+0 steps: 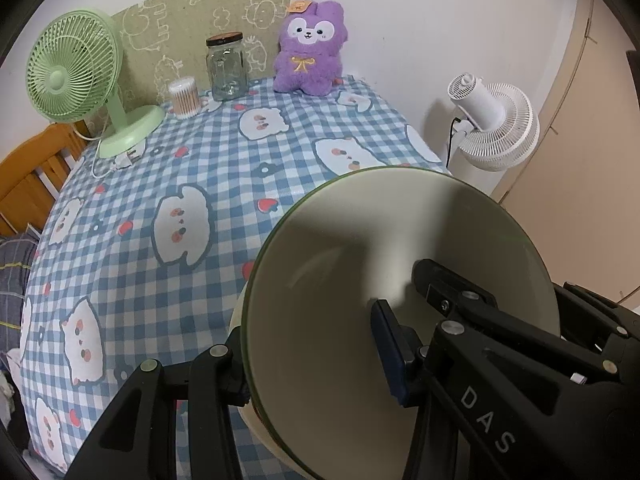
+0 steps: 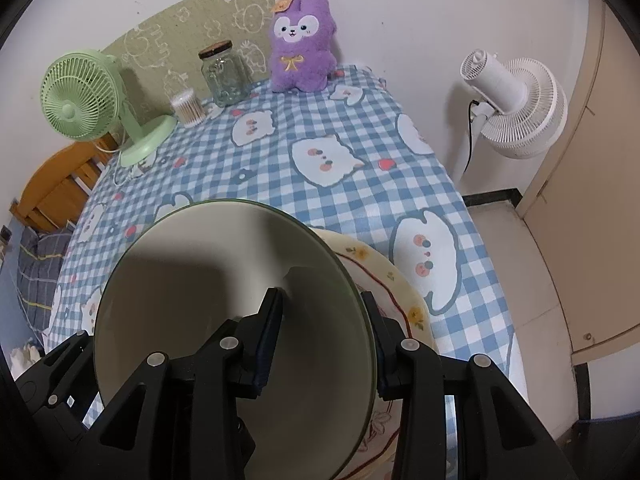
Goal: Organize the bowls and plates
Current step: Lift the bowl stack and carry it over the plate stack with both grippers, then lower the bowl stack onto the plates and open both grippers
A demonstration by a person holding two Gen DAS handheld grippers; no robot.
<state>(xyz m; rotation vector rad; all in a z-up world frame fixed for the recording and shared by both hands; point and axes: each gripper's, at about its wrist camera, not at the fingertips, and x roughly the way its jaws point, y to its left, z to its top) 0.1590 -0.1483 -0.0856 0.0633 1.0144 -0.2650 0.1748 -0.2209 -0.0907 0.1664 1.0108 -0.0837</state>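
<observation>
Both grippers were clamped on the same green-rimmed bowl (image 2: 224, 300): right gripper (image 2: 320, 344) with one finger inside and one outside the right rim, left gripper (image 1: 316, 364) likewise astride the left rim. The bowl was tilted and sat in or just over a floral-patterned bowl (image 2: 404, 292) beneath it; contact between the two could not be confirmed.

Risk, as judged: two grips on one rim could twist against each other, and smooth glazed ware could slip if either pair of fingers loosened unevenly, dropping the bowl hard onto the lower one.

Beyond, the checked tabletop (image 2: 320, 128) lay open through the middle. At its far edge stood a green desk fan (image 1: 76, 76), a cotton-swab tub (image 1: 184, 96), a glass jar (image 1: 226, 66) and a purple plush (image 1: 310, 48), all well apart from the bowls. A white fan (image 2: 516, 100) stood off the tabletop to the right.
</observation>
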